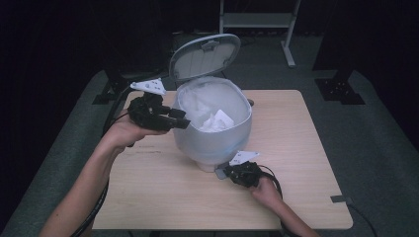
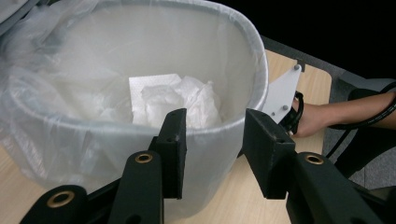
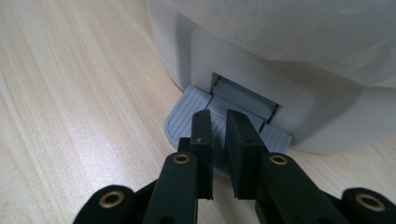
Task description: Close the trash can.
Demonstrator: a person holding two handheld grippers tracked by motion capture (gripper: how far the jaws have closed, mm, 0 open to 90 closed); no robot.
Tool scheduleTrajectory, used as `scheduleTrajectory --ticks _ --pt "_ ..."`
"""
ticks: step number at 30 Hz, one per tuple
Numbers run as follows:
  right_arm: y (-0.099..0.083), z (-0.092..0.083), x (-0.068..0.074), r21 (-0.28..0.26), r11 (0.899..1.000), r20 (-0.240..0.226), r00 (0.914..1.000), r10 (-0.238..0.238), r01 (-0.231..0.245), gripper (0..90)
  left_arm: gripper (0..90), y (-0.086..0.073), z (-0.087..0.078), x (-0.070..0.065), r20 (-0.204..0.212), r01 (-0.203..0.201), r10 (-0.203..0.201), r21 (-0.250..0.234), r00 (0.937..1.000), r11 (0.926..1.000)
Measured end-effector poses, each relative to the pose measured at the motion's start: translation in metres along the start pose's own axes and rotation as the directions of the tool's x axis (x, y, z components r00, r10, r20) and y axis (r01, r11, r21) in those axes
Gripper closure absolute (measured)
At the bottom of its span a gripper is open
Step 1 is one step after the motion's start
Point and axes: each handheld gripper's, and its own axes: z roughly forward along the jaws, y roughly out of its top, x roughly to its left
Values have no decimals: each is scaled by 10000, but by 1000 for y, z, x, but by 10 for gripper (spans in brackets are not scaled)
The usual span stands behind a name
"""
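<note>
- The bin (image 1: 213,129) sits in the middle of the desk (image 1: 296,148), lid (image 1: 205,55) up at 12 o'clock.
- Crumpled paper (image 2: 180,100) lies inside the bin; the cloudy bag (image 2: 56,107) blurs what is under it.
- The left gripper (image 1: 179,119) hangs at the bin's 9 o'clock rim, jaws released, nothing between them.
- The right gripper (image 3: 218,135) is at 6 o'clock, jaws clenched and resting on the pedal (image 3: 187,114), hiding part of it.

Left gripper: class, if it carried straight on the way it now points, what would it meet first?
Probably the bin's bag-lined rim: the left gripper, jaws open and empty, points at it. Depth is unclear.
</note>
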Motion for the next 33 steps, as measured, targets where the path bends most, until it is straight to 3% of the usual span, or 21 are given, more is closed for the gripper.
scheduleTrajectory --ticks 6,8,9,10,13,19,33 --pt "1 -1 1 56 10000 29 10000 -52 52 810 574 -11 -7 0 -56 142 -142 -2 9999 9999" --pt "2 -3 -1 216 9998 -177 9998 30 -26 802 570 -15 -8 -1 -38 177 -177 12 9998 9998" --pt "1 -10 -3 332 9990 -447 9985 325 -310 765 565 -20 -8 -2 -49 178 -178 69 9998 9998" --pt "1 -10 -3 332 9990 -447 9985 325 -310 765 564 -20 -8 -2 -49 178 -178 69 9998 9998" --pt "-8 -27 -6 -102 9962 -566 9947 860 -867 732 556 -29 -12 -4 -22 181 -181 47 9998 9998" --pt "-18 -51 -9 -360 9948 -306 9951 941 -952 653 539 -40 -18 -10 -70 163 -163 -50 9998 9999" --pt "-33 -66 -25 -325 9845 -333 9847 1711 -1722 560 475 -68 -15 -7 -596 339 -343 -82 9976 9994"
